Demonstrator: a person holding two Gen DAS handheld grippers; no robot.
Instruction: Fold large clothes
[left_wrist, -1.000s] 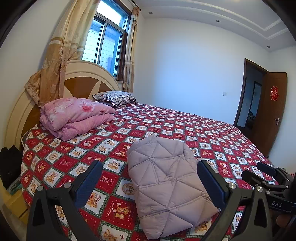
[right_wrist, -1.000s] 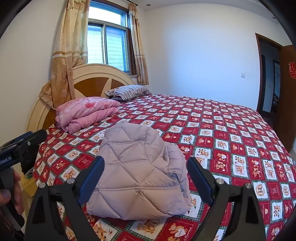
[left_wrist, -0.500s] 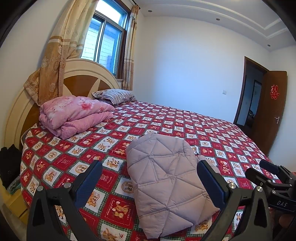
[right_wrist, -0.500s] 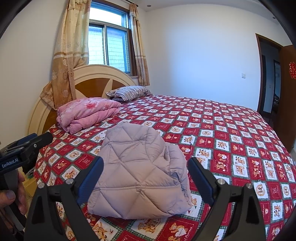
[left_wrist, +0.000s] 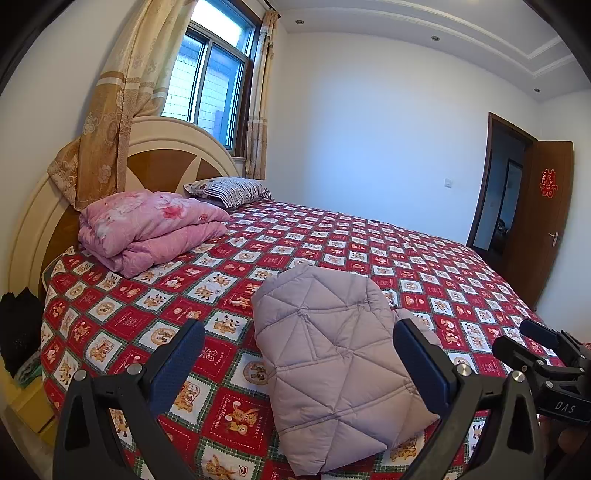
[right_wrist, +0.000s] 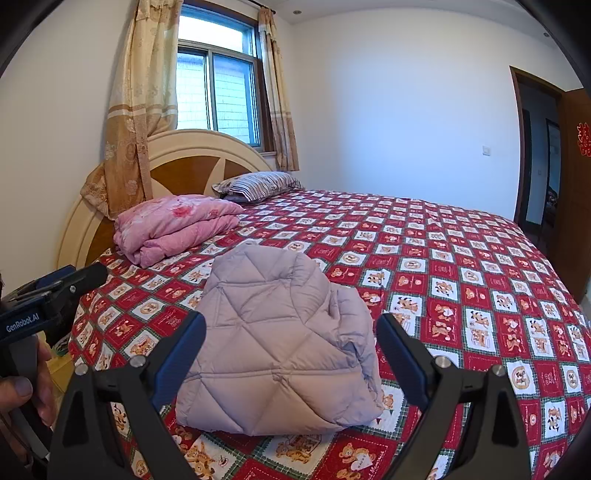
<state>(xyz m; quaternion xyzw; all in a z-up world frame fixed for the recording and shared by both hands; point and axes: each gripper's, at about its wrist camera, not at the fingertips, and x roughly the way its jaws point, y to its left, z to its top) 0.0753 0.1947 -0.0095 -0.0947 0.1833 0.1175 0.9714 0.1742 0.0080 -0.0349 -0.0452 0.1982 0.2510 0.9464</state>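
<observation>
Both sets of jaws stand wide apart with nothing between them: your left gripper and your right gripper hang short of the near edge of the bed, touching no cloth. The quilted jacket lies as a compact folded bundle on the checked bedspread, close to the near edge, one thicker bunched side toward your right gripper.

Over the last second the bundle has kept its shape and place; only the cameras have drifted a little, lifting slightly and easing back. That reads as the fold being finished and let go, so the garment looks done unless you want the puffy right edge pressed flatter.

Farther up the bed, well apart from the jacket, a folded pink quilt rests near the headboard, with a striped pillow behind it. Beyond are the curtained window and, at far right, the open wooden door.
</observation>
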